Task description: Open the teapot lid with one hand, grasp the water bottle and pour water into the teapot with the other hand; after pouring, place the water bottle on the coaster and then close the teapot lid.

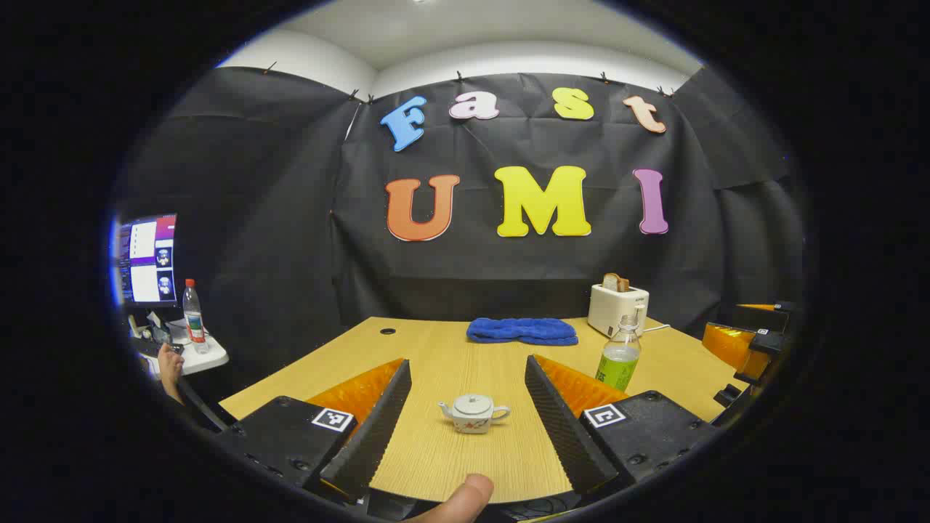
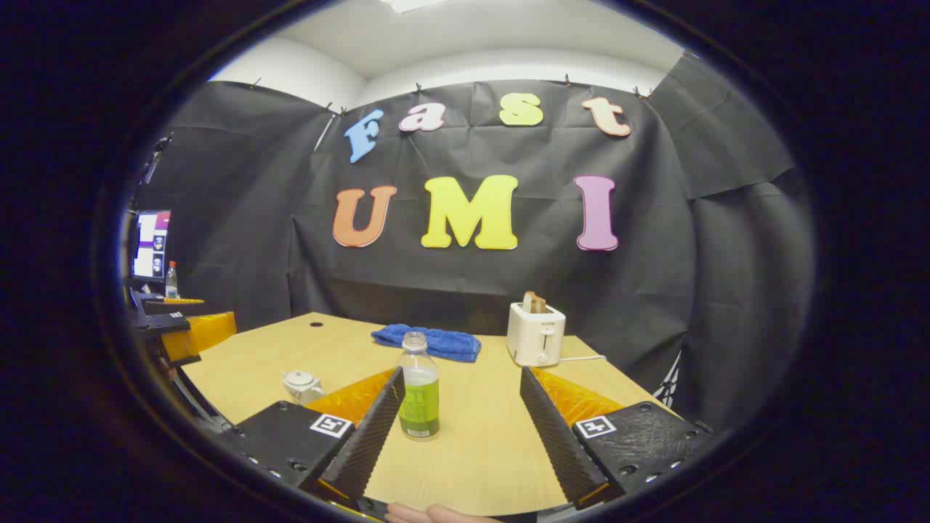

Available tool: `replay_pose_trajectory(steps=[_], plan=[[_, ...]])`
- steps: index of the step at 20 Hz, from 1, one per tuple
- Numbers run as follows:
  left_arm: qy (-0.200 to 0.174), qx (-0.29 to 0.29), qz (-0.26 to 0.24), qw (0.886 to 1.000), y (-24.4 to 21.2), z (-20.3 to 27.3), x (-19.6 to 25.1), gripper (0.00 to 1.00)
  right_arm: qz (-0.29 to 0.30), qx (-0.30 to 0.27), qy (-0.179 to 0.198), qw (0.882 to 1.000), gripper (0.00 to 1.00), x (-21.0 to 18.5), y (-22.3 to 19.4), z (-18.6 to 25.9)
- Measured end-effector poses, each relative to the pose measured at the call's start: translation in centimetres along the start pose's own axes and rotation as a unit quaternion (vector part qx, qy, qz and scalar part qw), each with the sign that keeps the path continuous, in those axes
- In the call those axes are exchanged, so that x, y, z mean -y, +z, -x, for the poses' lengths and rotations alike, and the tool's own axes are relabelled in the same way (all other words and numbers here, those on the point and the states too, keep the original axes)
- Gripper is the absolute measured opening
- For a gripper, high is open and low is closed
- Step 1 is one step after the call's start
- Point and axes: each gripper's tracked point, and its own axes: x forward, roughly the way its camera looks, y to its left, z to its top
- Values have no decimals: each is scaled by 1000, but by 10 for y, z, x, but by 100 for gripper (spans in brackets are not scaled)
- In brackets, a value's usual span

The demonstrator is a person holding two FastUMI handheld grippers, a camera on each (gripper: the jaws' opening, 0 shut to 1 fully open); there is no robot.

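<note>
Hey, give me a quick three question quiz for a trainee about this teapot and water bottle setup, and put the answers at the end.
1. True or false: the teapot has its lid on.
2. What lies on the table left of the toaster?
A. a blue towel
B. a plate
C. a kettle
3. Fill in: the left gripper and the right gripper both have their fingers ____.

Key:
1. True.
2. A, the blue towel.
3. Open; the water bottle stands ungrasped.

White teapot (image 1: 473, 413) with perhaps reddish markings, green-labelled water bottle (image 2: 418, 387), blue towel (image 1: 522, 330).
</note>
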Motion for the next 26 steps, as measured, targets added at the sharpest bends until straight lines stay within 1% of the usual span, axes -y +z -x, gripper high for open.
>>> replay_pose_trajectory(steps=[1,2,3,12,17,20,24,26], plan=[[4,-4,-1,1000,-3,-1,-2,99,-1,1,-4,1000,93,4,0,0],[8,-7,0,1000,-4,-2,-5,99,-2,0,-6,1000,93,5,0,0],[6,-7,3,1000,-3,-3,-6,99,-1,-1,-5,1000,95,4,0,-1],[7,-21,5,1000,-10,-5,-8,99,2,-6,-2,1000,95,2,-6,-5],[1,-14,5,1000,-9,-13,-7,99,1,-11,-2,1000,95,2,-10,-9],[-9,-1,7,1000,-12,-31,-3,99,7,-12,-10,1000,96,5,-14,-12],[-35,-18,3,999,-38,-67,5,99,9,-15,-19,1000,95,11,-18,-19],[-35,-26,-3,999,-55,-88,3,99,8,-19,-24,999,95,14,-22,-22]])
